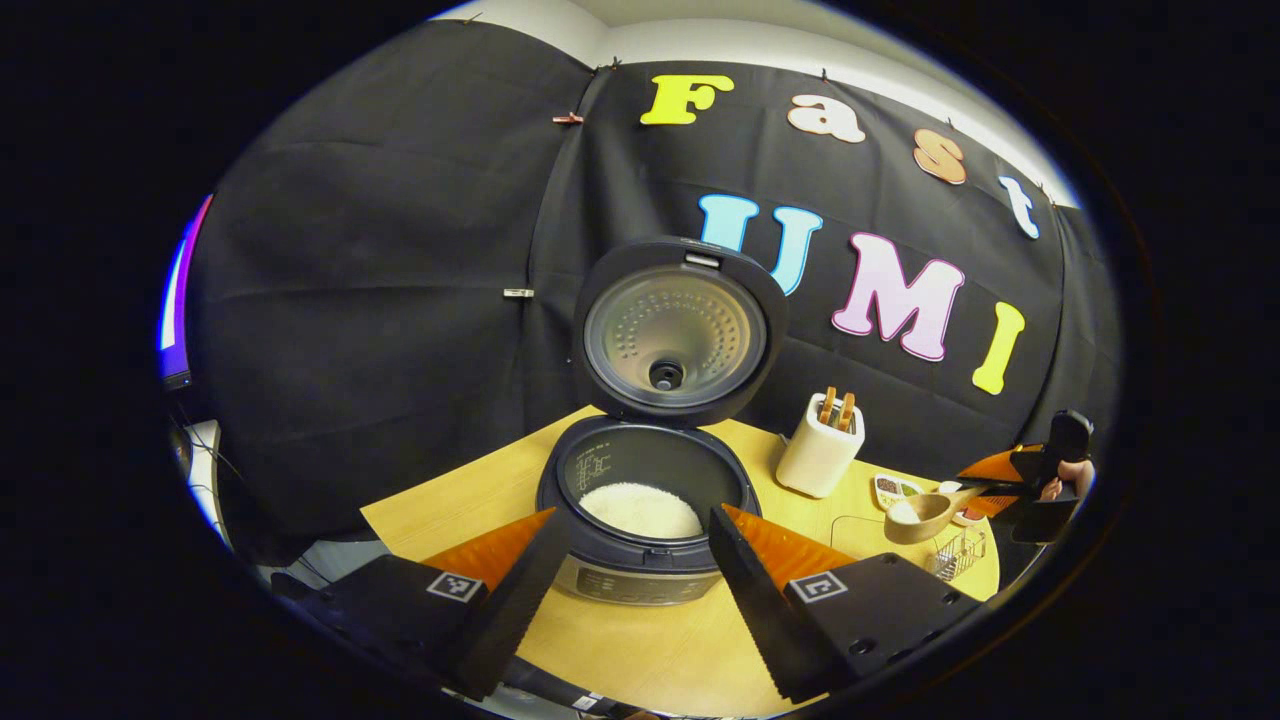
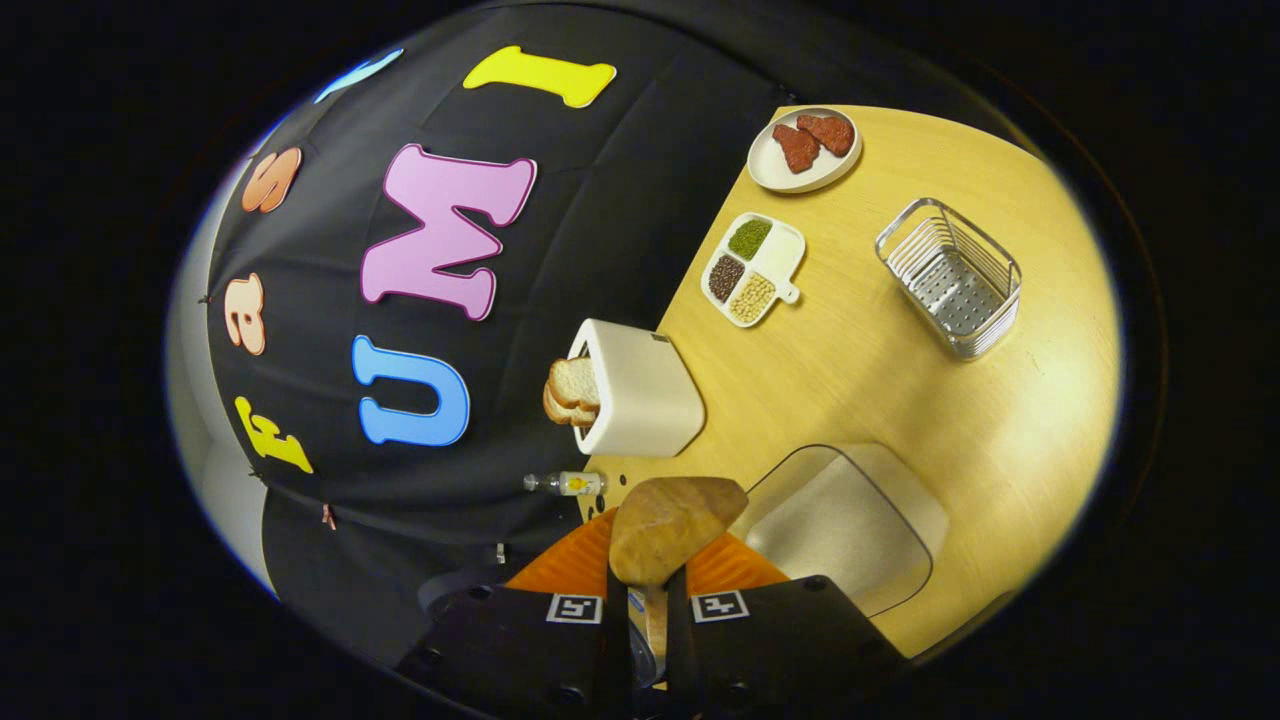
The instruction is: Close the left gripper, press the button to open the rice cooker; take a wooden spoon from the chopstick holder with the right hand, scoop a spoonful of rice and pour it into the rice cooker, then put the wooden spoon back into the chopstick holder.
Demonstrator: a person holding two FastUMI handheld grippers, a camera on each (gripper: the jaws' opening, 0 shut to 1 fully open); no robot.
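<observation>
R gripper (image 2: 640,600) is clamping the spoon (image 1: 925,512) w/ rice level, heading to the open cooker (image 1: 645,500); L gripper (image 1: 630,560) is idling wide.

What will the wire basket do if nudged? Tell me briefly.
The wire basket looks like thin open mesh, so probably light and easy to slide on the smooth table. Its low, wide shape suggests it won't tip readily. It appears empty, so little weight holds it.

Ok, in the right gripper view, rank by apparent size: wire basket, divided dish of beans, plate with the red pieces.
1. Wire basket, clearly largest.
2. Divided dish and plate look alike in size; the plate lies farther off, so I won't rank them.
</observation>
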